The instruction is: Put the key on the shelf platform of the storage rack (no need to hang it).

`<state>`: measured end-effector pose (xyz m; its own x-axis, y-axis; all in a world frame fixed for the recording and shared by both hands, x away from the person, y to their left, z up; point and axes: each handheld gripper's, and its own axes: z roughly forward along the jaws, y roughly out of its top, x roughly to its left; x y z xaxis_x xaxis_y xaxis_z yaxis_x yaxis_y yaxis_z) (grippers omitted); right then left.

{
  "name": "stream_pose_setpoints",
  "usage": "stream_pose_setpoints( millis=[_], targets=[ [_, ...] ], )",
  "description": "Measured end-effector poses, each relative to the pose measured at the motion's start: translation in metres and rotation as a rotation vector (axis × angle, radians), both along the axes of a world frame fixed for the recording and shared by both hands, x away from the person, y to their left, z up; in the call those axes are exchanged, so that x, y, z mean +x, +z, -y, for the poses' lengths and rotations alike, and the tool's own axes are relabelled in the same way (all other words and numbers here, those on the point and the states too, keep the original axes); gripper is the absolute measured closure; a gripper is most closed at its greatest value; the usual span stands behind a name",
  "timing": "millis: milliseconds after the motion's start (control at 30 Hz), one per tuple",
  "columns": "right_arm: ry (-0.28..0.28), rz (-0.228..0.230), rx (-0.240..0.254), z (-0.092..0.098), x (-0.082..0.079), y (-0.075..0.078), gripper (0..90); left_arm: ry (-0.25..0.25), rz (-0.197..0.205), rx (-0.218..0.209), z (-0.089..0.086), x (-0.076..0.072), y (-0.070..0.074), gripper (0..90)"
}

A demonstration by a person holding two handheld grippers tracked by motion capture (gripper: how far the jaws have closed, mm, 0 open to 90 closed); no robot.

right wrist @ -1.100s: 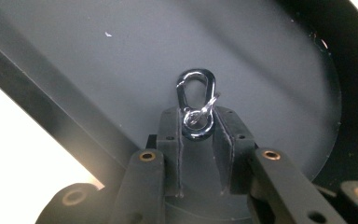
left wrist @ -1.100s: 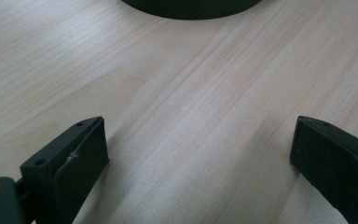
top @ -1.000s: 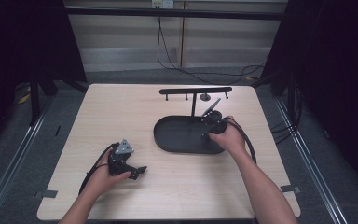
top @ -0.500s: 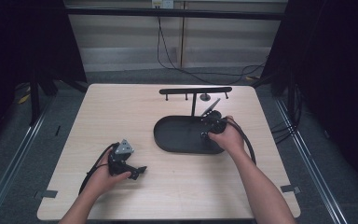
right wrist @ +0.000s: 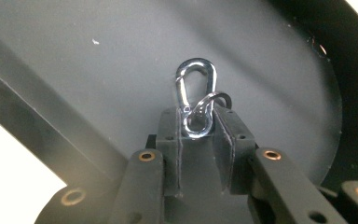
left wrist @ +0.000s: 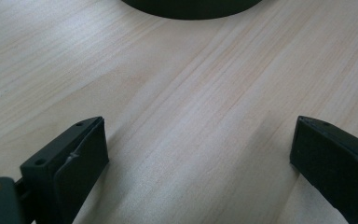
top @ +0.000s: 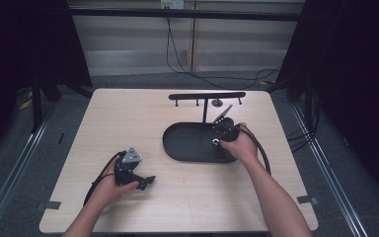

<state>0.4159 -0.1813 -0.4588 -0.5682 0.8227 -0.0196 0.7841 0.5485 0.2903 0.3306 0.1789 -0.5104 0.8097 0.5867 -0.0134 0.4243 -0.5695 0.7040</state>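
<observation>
A silver carabiner with a small split ring hooked through it stands up between the jaws of my right gripper, which is shut on its lower end. It hangs just over the floor of a black oval tray. In the high view, my right gripper is at the right end of the tray. My left gripper rests low over the table's front left, apart from the tray. Its jaws stand wide open over bare wood, with nothing between them.
A black rack with a horizontal bar and small pegs stands on a post just behind the tray. The tray's near edge shows at the top of the left gripper view. Light wood table spreads left of the tray.
</observation>
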Motion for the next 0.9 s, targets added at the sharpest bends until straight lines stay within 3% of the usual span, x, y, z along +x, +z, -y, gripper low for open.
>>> stream_pose_setpoints(
  millis=[367, 900],
  targets=[
    [0.009, -0.001, -0.001, -0.002, -0.001, 0.000, 67.0, -0.001, 0.000, -0.002, 0.000, 0.000, 0.000, 3.8],
    [-0.014, 0.025, 0.039, 0.005, -0.012, 0.012, 43.5, -0.001, 0.000, -0.002, 0.000, 0.000, 0.000, 3.7]
  ],
)
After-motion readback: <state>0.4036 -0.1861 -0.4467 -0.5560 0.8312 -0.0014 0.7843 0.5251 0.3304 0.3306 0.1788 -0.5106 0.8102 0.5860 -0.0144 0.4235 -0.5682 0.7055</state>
